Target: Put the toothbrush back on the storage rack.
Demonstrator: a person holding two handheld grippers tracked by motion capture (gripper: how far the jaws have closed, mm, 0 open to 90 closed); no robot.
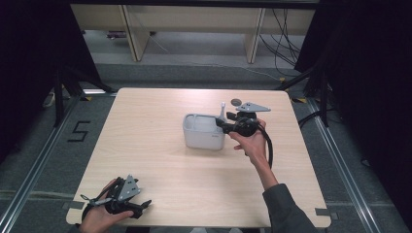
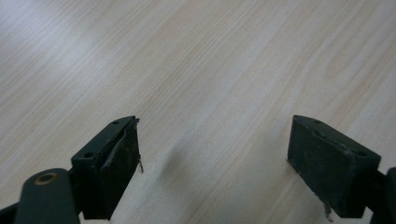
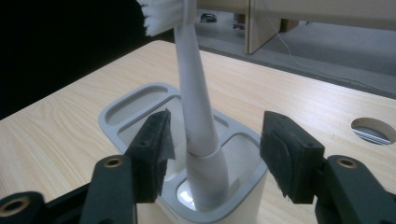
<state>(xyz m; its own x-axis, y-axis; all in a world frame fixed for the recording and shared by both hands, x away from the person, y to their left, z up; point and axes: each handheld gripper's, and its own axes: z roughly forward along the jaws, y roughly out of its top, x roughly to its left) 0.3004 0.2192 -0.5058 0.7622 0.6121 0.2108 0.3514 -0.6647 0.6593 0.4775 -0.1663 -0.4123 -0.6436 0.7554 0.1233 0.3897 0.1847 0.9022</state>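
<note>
Left gripper (image 1: 127,206) sits low at the near left corner of the desk (image 1: 145,145), held in the left hand (image 1: 99,218), pointing right along the near edge. Its fingers (image 2: 116,163) stand wide apart over bare wood, nothing between them.

Right hand (image 1: 252,145) reaches in from the near right, forearm angled up toward mid-desk. Right gripper (image 1: 221,125) is level, pointing left at the white holder (image 1: 204,132). Its fingers (image 3: 152,154) are spread to either side of the toothbrush (image 3: 198,140), not touching the handle.

Toothbrush stands in the holder's compartment nearest the right gripper, close to upright, long axis vertical with a slight lean. Bristles (image 3: 163,14) at the top; they seem to face away from the right gripper's left side, though the head is cut off by the frame.

Holder sits about mid-desk, other compartments look empty. Beyond it, a round cable hole (image 3: 373,130) in the desk's far right. Past the desk, floor and pale furniture legs (image 1: 133,34).
</note>
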